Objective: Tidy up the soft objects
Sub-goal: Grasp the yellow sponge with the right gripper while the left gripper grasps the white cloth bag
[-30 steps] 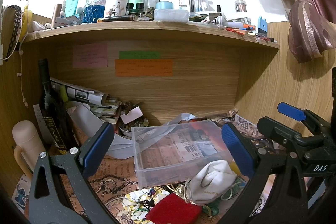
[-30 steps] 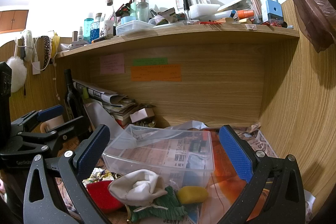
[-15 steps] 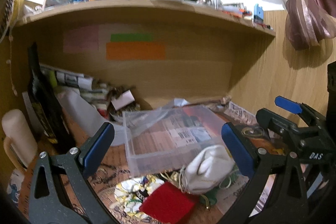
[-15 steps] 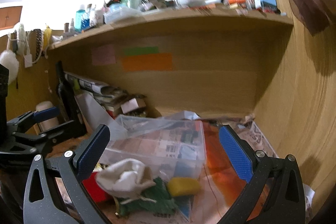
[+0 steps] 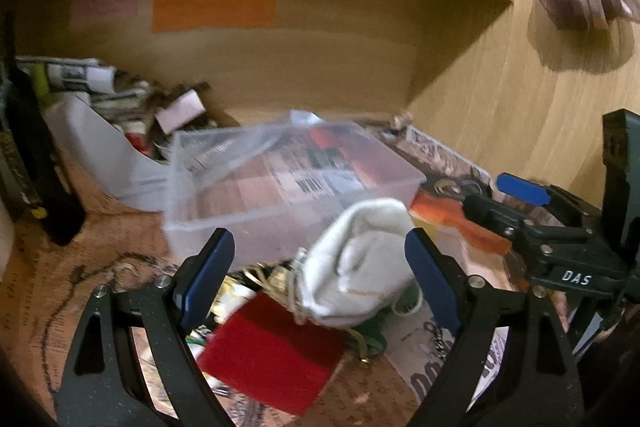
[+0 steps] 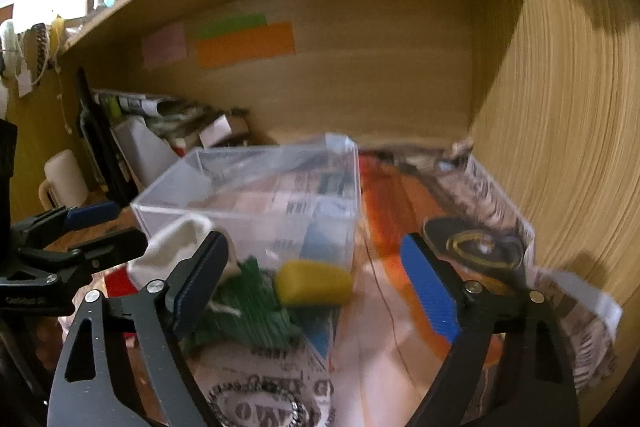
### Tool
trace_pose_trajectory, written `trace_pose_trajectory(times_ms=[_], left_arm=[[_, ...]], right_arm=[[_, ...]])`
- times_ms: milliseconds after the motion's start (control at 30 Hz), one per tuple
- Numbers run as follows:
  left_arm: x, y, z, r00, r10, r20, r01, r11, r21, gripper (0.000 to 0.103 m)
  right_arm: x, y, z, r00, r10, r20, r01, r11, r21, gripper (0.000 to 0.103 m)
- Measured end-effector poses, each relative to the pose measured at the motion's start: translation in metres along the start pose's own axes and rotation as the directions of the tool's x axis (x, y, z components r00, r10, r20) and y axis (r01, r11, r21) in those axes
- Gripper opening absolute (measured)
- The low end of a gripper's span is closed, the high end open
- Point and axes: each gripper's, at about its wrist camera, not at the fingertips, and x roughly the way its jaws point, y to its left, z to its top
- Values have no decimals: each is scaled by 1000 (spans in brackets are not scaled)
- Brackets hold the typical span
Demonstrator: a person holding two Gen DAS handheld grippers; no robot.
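A clear plastic box stands empty on the newspaper-covered desk; it also shows in the right wrist view. In front of it lie a white cloth pouch, a red cloth, a green knitted piece and a yellow sponge. My left gripper is open, its fingers either side of the white pouch. My right gripper is open, with the yellow sponge between its fingers, not touching.
A dark bottle, stacked papers and a white holder crowd the back left. A round metal item lies at the right. A chain lies in front. The wooden wall closes the right side.
Both grippers have dropped and moved forward toward the pile. The left one now frames the white pouch; the right one now frames the yellow sponge. Jaws stay open.
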Motion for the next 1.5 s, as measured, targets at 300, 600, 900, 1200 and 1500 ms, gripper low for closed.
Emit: trace_pose_trajectory(times_ms=[300,600,900,1200,1500], left_arm=[[32,-10,-10,994,-43,-105,43,999,5,88],[49,-8,-12,990,-59,-128,59,998,-1,79],[48,-13,-14,986,-100,-131,104,994,20,51],[33,-12,-7,994,-80,-81,82,996,23,36],[2,-4,17,999,-33,32,32,999,30,36]], right_arm=[[32,-9,-12,994,37,-103,-33,998,47,78],[65,-19,-20,974,85,-209,-65,993,100,67],[73,-19,-24,969,118,-219,-94,989,114,44],[56,-22,-20,979,100,-178,-81,990,114,33],[27,-19,-3,993,89,-83,-81,993,88,31]])
